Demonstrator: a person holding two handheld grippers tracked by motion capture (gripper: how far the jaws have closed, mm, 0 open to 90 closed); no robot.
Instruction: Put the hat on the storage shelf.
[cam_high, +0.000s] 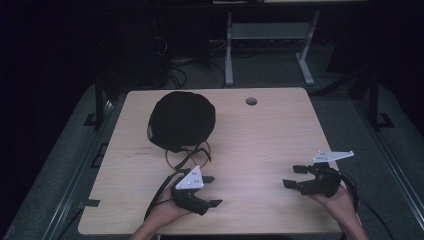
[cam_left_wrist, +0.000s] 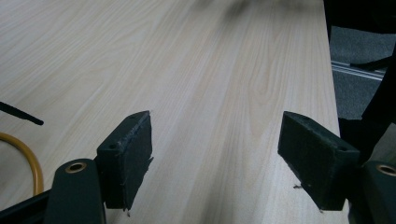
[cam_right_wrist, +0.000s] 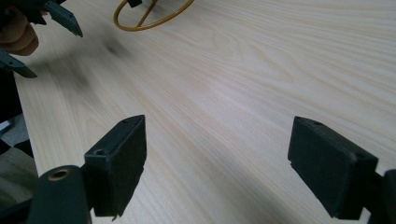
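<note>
A black cap (cam_high: 181, 119) lies on the light wooden table (cam_high: 260, 135) at the back left. A yellow-brown ring (cam_high: 172, 161) lies partly under its near edge, with black straps across it. My left gripper (cam_high: 211, 191) hovers near the front left, just in front of the ring, its jaws wide apart and nothing between them. My right gripper (cam_high: 294, 176) is at the front right, also open over bare wood. In the left gripper view the ring (cam_left_wrist: 29, 156) curves at the left edge. In the right gripper view the ring (cam_right_wrist: 152, 14) lies at the top, with the other gripper's jaw tips at upper left.
A round cable hole (cam_high: 251, 101) sits near the table's far edge. Beyond the table stand a white desk frame (cam_high: 270, 35) and dark equipment with cables (cam_high: 175, 60) on the floor. The surroundings are dark.
</note>
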